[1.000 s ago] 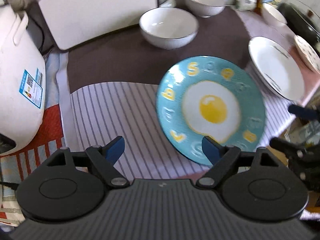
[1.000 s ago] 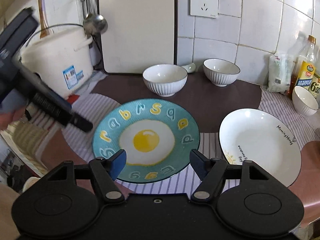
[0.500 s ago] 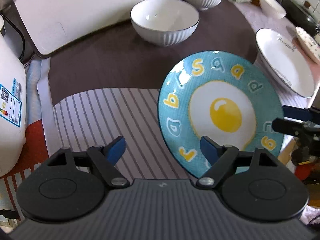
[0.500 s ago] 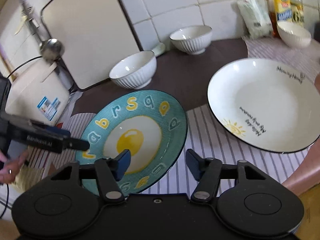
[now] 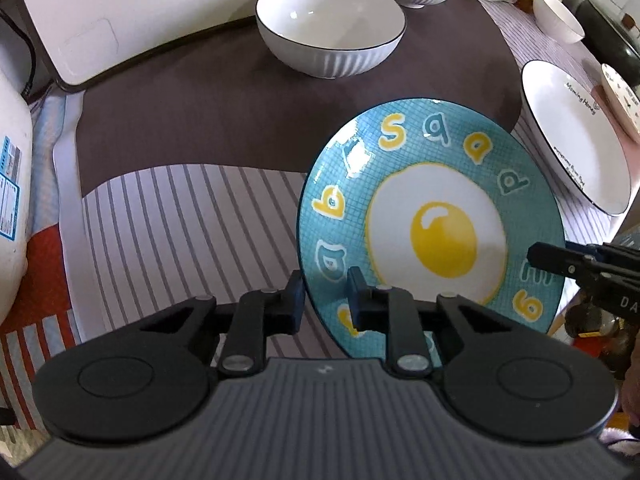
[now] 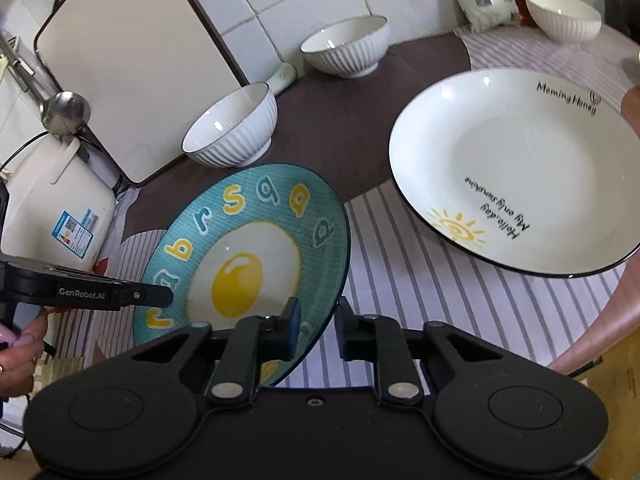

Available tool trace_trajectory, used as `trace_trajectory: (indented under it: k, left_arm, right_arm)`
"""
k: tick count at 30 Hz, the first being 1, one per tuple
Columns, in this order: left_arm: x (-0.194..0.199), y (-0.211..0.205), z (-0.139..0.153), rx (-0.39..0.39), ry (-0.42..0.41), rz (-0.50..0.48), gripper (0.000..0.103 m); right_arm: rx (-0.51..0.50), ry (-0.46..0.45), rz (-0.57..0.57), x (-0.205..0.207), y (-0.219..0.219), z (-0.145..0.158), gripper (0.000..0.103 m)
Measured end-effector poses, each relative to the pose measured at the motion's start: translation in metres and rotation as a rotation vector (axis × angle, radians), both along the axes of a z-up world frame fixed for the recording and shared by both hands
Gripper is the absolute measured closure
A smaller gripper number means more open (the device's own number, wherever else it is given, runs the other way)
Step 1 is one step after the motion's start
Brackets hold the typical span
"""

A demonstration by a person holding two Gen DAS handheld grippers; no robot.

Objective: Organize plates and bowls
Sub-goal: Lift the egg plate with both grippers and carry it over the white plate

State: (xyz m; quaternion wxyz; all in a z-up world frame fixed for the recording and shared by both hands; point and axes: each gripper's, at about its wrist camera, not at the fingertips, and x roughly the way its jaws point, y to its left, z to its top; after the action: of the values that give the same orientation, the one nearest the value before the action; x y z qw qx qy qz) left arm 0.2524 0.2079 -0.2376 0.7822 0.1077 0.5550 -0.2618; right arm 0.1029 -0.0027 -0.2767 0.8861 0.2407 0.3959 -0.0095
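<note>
Both my grippers are on the blue egg plate. Left gripper just closed, jaws narrow, pinching the near-left rim. Right gripper just closed too, clamped on the opposite rim with the plate edge between the pads. Plate sits tilted over the striped mat, between the ribbed white bowl and the white plate. Second ribbed bowl further back by the tiled wall.
</note>
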Motion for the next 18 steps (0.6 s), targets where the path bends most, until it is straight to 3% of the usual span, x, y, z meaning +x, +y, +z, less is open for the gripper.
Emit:
trace_trajectory:
  k: [8, 12, 18]
  left_arm:
    - [0.005, 0.002, -0.002, -0.021, 0.032, 0.015, 0.082]
    - [0.013, 0.001, -0.003, -0.011, 0.096, 0.042, 0.082]
    - [0.02, 0.002, 0.001, -0.022, 0.16, 0.062, 0.079]
  right_arm:
    - [0.055, 0.021, 0.023, 0.006, -0.006, -0.005, 0.083]
    - [0.069, 0.035, 0.023, 0.012, -0.005, -0.007, 0.082]
    - [0.102, -0.016, 0.055, 0.011, -0.014, 0.012, 0.083]
